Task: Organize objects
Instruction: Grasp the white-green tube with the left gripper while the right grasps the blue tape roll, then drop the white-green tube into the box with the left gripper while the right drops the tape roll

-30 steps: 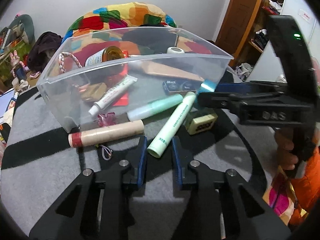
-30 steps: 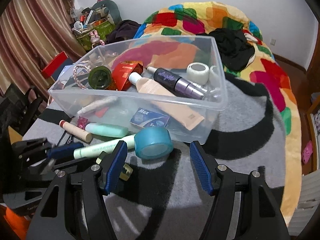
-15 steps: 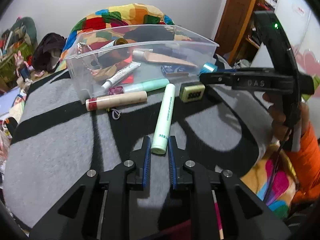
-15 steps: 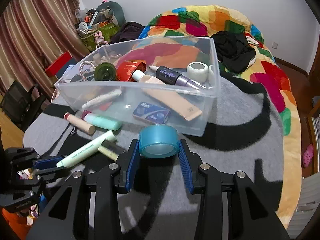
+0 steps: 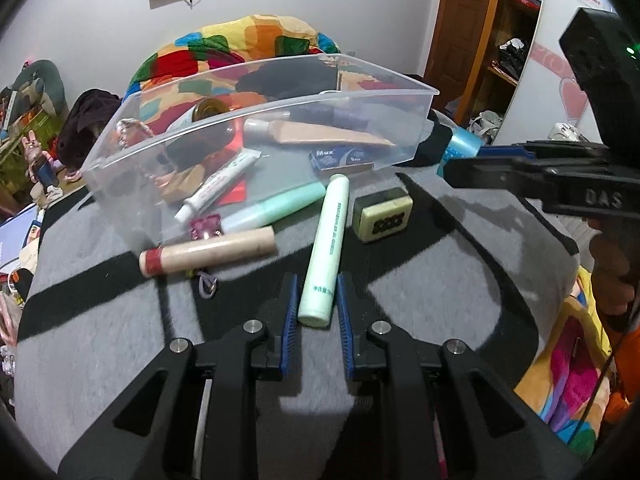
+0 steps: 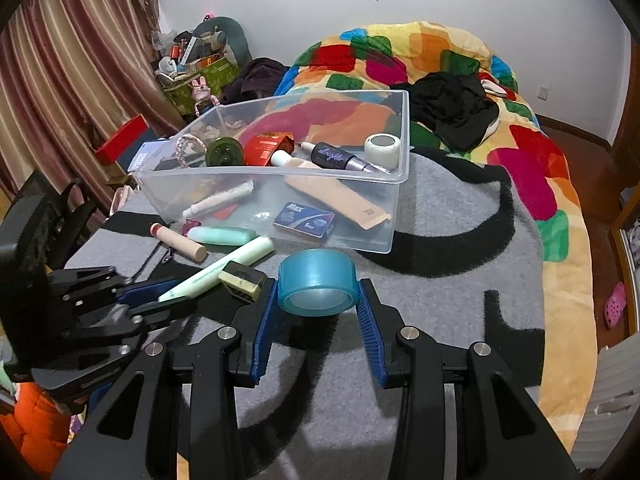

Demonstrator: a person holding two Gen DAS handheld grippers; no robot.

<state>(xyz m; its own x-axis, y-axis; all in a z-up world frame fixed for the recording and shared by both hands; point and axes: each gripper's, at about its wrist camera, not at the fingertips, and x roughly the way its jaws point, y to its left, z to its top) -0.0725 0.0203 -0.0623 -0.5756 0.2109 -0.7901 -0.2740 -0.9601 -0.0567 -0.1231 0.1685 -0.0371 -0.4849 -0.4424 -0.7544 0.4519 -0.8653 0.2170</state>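
Gripping a pale green tube (image 5: 326, 240) near its flat end, the left gripper (image 5: 317, 303) had its blue pads closed against both sides of it; the tube's far end reached toward the clear plastic bin (image 5: 280, 106), stopping just short of its near wall. Whether the tube was lifted or resting on the grey-and-black blanket (image 5: 100, 320) could not be told from the left wrist view. The right gripper (image 6: 318, 294) was clamped on a blue tape roll (image 6: 318, 282), pads pressed on both flat sides, hole facing the camera; its jaws had just been closing, with the roll between them. The roll sat just near of the bin's right front corner.

Left of the roll lay a yellow-green block with a dark top (image 6: 242, 276), touching the green tube. Farther left, against the bin's near wall, lay a mint tube (image 6: 222, 235) and a beige stick with a red cap (image 6: 178, 242), side by side. A small pink clip (image 5: 206, 226) sat beside them.

Inside the bin: a white tube (image 6: 218, 204), a blue box marked Max (image 6: 304, 222), a long beige tube (image 6: 340, 196), a dark purple tube (image 6: 344, 158), a white tape roll (image 6: 382, 148), a red box (image 6: 266, 148) and a green jar (image 6: 225, 153).

A multicoloured quilt (image 6: 400, 52) covered the bed beyond, with dark clothing (image 6: 452, 108) on it. Curtains (image 6: 60, 80) hung at far left.
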